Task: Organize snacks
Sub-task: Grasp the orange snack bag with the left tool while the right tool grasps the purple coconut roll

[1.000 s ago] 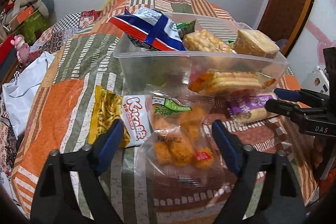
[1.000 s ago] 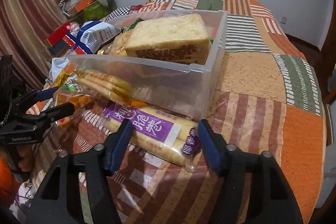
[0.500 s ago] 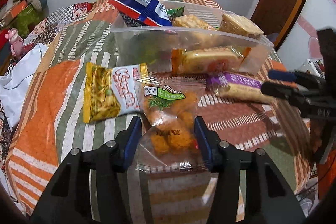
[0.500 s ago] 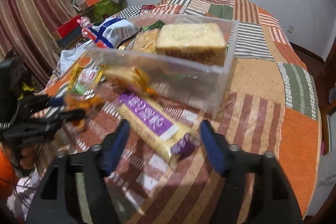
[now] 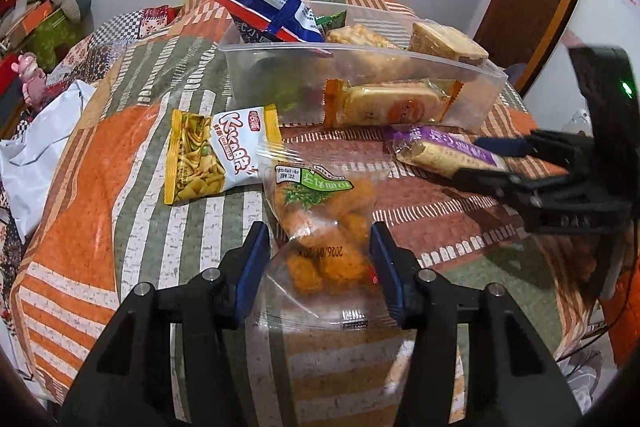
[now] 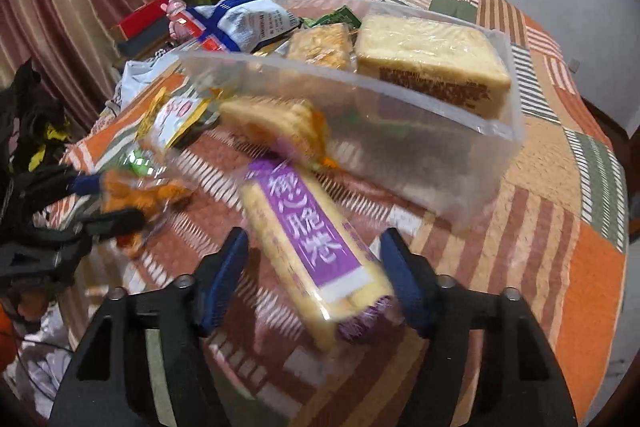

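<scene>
The left gripper [image 5: 318, 263] has its fingers pinched on the sides of a clear bag of orange fried bites [image 5: 324, 227], which lies on the quilt [image 5: 132, 163] right in front of it, the sealed top pointing away toward the clear tub [image 5: 360, 75]. The right gripper [image 6: 316, 279] straddles the purple-labelled biscuit pack [image 6: 308, 235]; its fingers are closing with the pack between them, the right one at the pack's edge and the left one, as far as I can see, not yet touching. That pack's long axis runs away from the fingers, slanting toward the tub's near wall, so each hand is nearest its own snack. The tub stands just beyond both, already holding a blue-and-white bag [image 5: 276, 15] and a wrapped cake slab [image 6: 432, 59], with a wrapped orange pack [image 5: 392, 105] leaning at its near wall. I'd judge both must go up over the near rim; the freest room looks to be the middle of the tub. A yellow noodle-snack bag [image 5: 218, 155] lies beside the left one.
</scene>
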{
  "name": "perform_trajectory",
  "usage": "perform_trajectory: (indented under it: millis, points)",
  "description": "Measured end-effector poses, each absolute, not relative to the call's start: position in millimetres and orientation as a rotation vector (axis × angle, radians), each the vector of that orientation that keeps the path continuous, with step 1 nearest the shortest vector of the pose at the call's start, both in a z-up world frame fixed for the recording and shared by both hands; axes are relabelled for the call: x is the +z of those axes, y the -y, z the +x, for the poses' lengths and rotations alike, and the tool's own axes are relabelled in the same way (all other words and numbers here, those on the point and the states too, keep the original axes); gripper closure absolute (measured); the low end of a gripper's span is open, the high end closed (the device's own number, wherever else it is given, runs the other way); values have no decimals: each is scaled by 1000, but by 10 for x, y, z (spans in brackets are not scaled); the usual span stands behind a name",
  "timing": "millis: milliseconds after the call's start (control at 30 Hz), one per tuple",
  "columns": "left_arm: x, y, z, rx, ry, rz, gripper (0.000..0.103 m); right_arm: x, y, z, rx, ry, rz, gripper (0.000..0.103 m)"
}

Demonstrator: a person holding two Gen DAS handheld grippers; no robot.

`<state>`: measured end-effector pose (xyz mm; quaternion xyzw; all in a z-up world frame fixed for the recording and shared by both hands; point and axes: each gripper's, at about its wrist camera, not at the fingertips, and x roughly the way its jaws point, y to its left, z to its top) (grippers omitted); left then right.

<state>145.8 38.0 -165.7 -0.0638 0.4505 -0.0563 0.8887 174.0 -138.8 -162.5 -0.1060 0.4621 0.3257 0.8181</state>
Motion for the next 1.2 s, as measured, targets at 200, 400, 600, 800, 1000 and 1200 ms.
perform_trajectory:
  millis: [200,400,600,800,1000,1200]
  points:
    - [-1646,-402,1404,-123,-937,-152,51,-1558,1408,1496,767,-1001,-211,53]
    - [-1699,-401,1468,-114,-960,-159,42,-1536,1278,1545,739,-963,-220,53]
    - [-1758,-399,1562,-110,-955,-168,39,-1707,1127,1672,700,-1009,-204,53]
    - [-1777,-408,1538,-117,-927,-200,49,-1681,1174,1582,676,-980,-184,60]
    - [-1714,-424,1455,-126,-918,-208,52,-1586,1273,1467,691,-952,-158,60]
    - [-1511,-406,1376,-119,-863,-204,52,-1395,1354,1356,691,-892,-136,60]
